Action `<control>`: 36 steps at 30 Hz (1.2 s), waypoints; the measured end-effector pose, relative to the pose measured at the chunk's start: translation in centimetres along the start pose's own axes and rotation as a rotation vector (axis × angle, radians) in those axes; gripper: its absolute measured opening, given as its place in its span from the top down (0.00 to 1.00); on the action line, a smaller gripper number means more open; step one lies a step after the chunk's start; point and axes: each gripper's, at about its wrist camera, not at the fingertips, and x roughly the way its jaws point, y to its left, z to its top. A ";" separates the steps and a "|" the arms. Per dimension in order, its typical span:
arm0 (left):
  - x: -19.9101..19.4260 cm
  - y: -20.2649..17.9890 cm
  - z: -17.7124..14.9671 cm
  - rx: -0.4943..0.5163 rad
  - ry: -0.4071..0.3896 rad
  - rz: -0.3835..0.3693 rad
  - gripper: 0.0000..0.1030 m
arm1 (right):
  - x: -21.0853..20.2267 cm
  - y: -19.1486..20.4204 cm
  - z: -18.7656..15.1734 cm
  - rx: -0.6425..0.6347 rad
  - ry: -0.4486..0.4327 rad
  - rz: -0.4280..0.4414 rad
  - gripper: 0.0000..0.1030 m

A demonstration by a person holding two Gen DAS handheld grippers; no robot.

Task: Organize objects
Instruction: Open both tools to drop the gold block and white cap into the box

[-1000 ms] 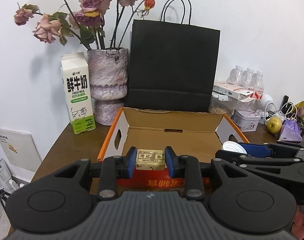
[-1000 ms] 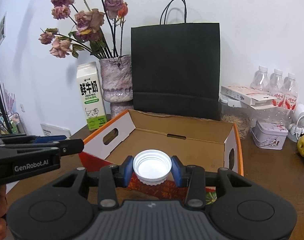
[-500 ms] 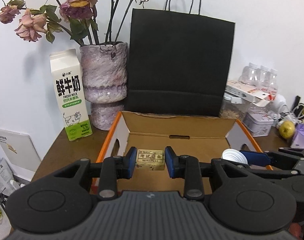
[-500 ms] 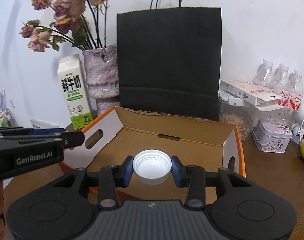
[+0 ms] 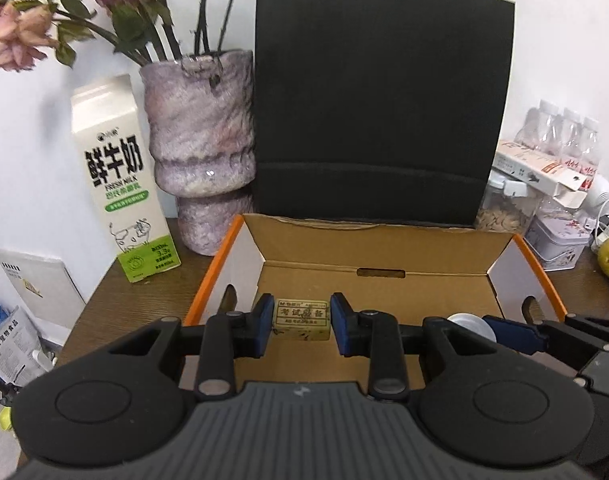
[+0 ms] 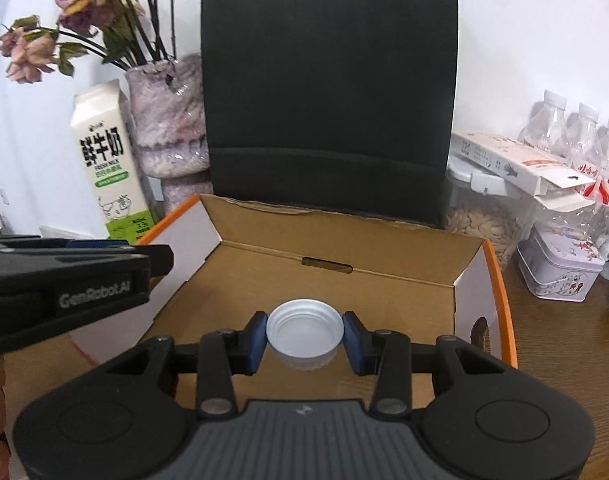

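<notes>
Standing at the back of the table (image 5: pixel 104 300), the black paper bag (image 5: pixel 380 112) fills twelve o'clock in both views, its handles cut off at the top. In front of it sits the open cardboard box (image 6: pixel 344 248), orange-edged, its floor bare as far as I can see, though each tool body hides the near part. At ten o'clock stand the vase (image 5: pixel 200 136) and the milk carton (image 5: pixel 120 184); at three o'clock are bottles and a tin, too blurred to read.

The left gripper (image 5: pixel 302 318) is clamped on a small yellowish eraser block (image 5: pixel 302 314), both blue pads pressing its ends, held above the box floor. The right gripper (image 6: pixel 304 336) is closed tight on a white bottle cap (image 6: pixel 304 330), hollow side up, likewise over the box interior.

By my reckoning the job is midway: both items are picked up and carried over the box, but neither is set down. Lowering and releasing remain. How high either item hangs above the cardboard I cannot tell.
</notes>
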 end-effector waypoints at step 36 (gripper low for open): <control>-0.7 2.5 -1.6 -0.053 -0.043 0.004 0.00 | -0.3 -1.0 -1.4 0.038 0.015 -0.062 0.03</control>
